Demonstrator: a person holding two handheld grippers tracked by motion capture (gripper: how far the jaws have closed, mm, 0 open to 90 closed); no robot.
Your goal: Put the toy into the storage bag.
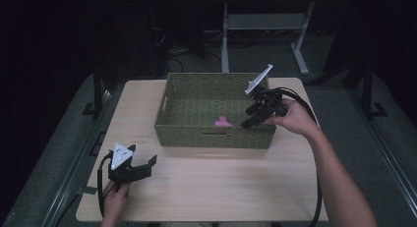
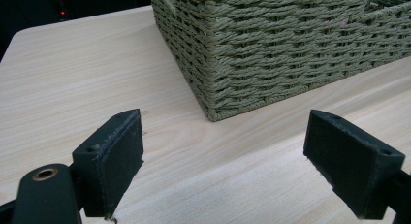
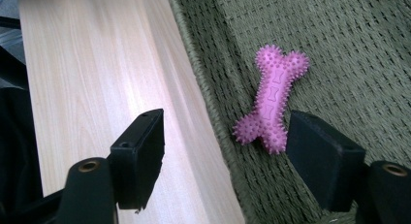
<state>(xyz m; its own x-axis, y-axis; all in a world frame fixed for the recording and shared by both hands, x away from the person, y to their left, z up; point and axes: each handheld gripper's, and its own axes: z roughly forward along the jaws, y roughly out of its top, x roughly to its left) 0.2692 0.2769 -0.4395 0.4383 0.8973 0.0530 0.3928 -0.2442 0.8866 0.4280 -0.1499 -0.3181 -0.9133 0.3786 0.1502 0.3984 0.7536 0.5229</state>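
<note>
The pink bone toy [image 3: 272, 104] lies loose on the woven floor of the green basket [image 1: 172, 120], close to its near wall. The right gripper [image 1: 250, 120] hangs over the basket's near right rim, jaws spread apart and holding nothing, the toy lying beneath and just beside one pad. Down at the near left corner of the table [image 1: 221, 187], the left gripper [image 1: 147, 164] rests low, jaws wide, empty, pointed toward the basket's left corner.
</note>
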